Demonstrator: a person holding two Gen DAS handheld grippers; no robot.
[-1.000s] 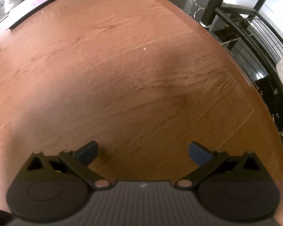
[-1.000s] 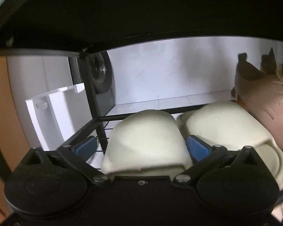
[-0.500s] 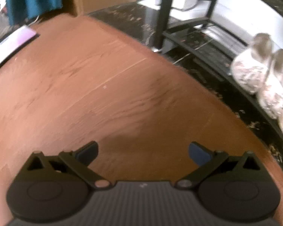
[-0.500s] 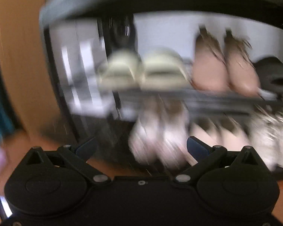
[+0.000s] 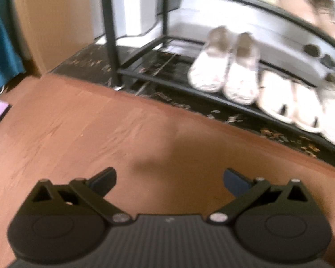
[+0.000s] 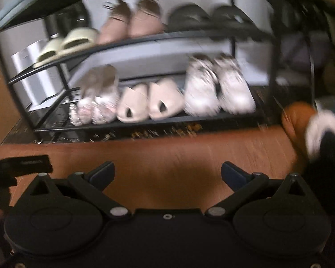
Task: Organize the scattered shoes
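Above wood floor [image 6: 167, 156], grippers [image 6: 167, 176] seemingly level

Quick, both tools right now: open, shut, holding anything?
Left tool: open, empty, over the floor.
Right tool: open, empty, facing the rack.

No readable text anywhere; small black flat object [image 6: 25, 162] on brown floor carries pale lettering, blurred beyond reading.
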